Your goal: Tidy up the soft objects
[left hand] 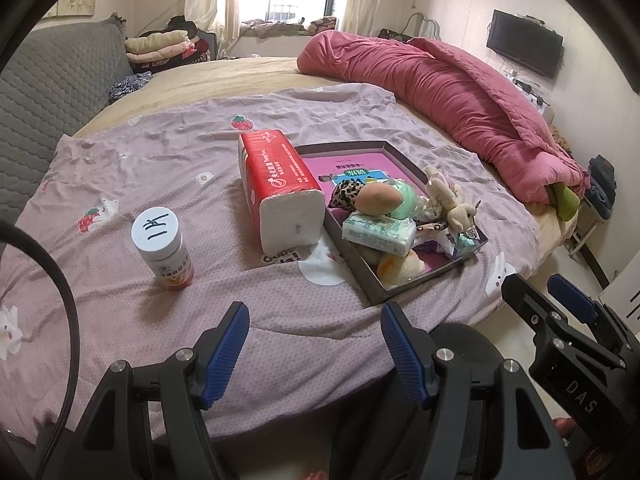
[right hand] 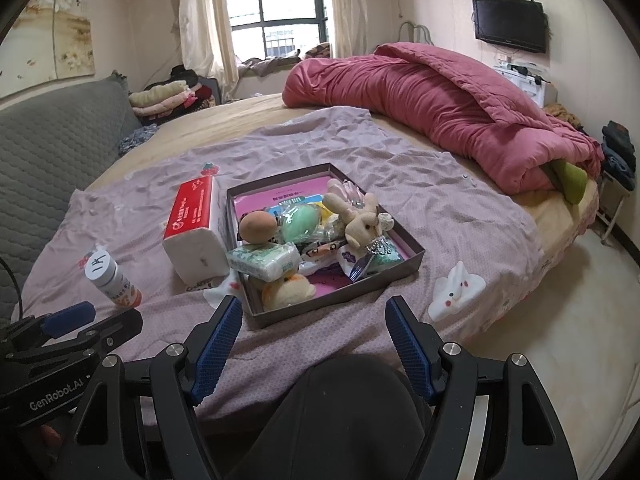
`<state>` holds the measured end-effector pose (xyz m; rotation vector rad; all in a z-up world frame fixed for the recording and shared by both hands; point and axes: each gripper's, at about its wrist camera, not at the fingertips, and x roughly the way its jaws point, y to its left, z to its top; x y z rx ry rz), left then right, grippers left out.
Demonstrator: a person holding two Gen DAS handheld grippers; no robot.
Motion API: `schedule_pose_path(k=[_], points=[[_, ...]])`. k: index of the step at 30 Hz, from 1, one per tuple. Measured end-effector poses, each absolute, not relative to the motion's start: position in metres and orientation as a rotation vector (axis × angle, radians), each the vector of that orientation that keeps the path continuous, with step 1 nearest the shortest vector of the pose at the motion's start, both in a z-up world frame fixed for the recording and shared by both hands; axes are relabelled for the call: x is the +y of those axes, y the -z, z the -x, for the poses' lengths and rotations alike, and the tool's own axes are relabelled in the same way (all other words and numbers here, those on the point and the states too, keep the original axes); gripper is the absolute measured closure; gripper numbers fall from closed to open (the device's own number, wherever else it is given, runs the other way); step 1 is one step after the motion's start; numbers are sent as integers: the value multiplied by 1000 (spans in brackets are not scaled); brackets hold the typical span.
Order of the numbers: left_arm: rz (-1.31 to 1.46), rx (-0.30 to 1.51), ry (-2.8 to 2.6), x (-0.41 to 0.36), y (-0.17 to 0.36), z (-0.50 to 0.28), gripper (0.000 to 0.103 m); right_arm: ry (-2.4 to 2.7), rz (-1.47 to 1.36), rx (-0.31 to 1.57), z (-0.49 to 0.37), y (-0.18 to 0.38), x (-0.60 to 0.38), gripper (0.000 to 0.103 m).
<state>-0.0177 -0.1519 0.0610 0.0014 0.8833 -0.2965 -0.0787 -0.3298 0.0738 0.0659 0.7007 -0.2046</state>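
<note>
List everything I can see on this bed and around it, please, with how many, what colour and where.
Box: one, dark grey with pink floor, middle of the lilac sheet.
Soft toys and packets: a heap, beige, green and white, inside the box.
Small tissue pack: one, green and white, near corner of the heap.
Big tissue pack: one, red and white, on the sheet against the box's left side.
Bottle: one, white cap with orange label, left of the big tissue pack.
Sheet: one, lilac, spread over the bed.
Quilt: one, pink-red, bunched at the far right.
Television: one, black, right wall.
Left gripper: black with blue pads, open, empty.
Right gripper: same, open, empty.
</note>
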Motion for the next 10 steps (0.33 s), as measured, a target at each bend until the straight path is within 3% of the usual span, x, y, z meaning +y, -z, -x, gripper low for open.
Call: schedule_pose_path(k=[10], points=[[39,890,291,-132,-55,18,35,194,-24,707,73,-75,-317,28]])
